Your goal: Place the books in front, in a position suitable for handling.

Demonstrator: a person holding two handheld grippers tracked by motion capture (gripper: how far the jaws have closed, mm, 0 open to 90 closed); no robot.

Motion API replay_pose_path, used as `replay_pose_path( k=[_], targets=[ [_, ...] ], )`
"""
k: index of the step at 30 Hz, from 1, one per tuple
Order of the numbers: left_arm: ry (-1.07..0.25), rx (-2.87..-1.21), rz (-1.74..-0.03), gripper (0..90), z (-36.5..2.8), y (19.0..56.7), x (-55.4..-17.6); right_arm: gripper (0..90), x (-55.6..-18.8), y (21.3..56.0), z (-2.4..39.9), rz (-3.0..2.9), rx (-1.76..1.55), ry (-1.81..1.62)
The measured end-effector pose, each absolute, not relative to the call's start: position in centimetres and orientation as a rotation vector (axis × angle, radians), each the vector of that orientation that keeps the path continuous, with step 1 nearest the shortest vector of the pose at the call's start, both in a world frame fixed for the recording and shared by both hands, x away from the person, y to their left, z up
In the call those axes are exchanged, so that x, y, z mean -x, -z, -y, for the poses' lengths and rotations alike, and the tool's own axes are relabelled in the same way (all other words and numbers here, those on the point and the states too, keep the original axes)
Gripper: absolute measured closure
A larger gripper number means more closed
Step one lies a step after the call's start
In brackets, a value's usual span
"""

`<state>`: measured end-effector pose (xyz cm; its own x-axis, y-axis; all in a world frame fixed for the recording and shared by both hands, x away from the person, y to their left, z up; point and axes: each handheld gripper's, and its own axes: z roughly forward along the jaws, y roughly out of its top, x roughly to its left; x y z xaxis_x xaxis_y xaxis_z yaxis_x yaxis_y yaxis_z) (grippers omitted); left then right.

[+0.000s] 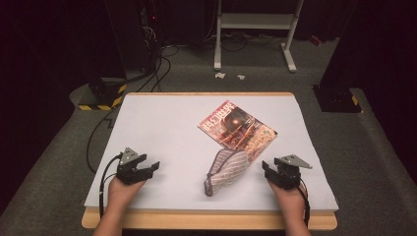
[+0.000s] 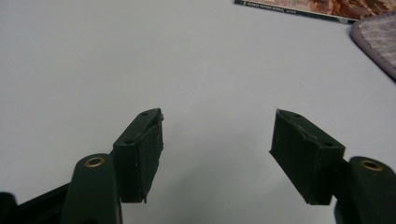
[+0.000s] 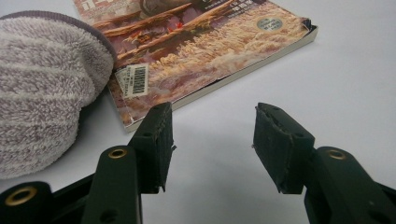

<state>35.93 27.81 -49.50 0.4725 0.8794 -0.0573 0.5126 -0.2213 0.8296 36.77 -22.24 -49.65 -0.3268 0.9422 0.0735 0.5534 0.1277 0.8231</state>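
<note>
Both tongs open and empty at the near desk edge; towel and magazine untouched.

Left tongs [image 1: 142, 168] sit on the white desk [image 1: 162, 123] at its near left, jaws apart, nothing between them, well apart from the goods. Right tongs [image 1: 276, 172] rest at the near right, jaws apart too, empty, pointing toward the magazine [image 3: 196, 56] corner, near but not touching. Folded grey striped towel [image 1: 225, 169] lies near the desk's middle front, between the two tongs and closer to the right one; its far end overlaps the magazine's near edge. Magazine lies flat, cover up, turned at an angle, just behind the towel. Progress judgement: nothing gripped or lifted yet, so work looks at its start. Left to do: reach in, close on towel or magazine, move it. Right tongs look best placed for the first grab.
</note>
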Motion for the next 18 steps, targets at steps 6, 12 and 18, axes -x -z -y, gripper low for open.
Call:
replay_pose_path(
  k=[6, 12, 18],
  targets=[
    [-0.554, -1.887, -1.149, 34.1, -27.5, 49.3, -35.8, 47.5, -36.7, 49.6, 22.3, -1.939, -1.439, -1.092],
    [-0.554, -1.889, -1.134, 34.1, -27.0, 49.1, -35.7, 47.4, -36.7, 49.6, 22.3, -1.937, -1.443, -1.091],
    [-0.543, -1.886, -1.119, 34.1, -26.6, 48.9, -35.5, 47.4, -36.7, 49.6, 22.4, -1.937, -1.441, -1.092]
  ],
)
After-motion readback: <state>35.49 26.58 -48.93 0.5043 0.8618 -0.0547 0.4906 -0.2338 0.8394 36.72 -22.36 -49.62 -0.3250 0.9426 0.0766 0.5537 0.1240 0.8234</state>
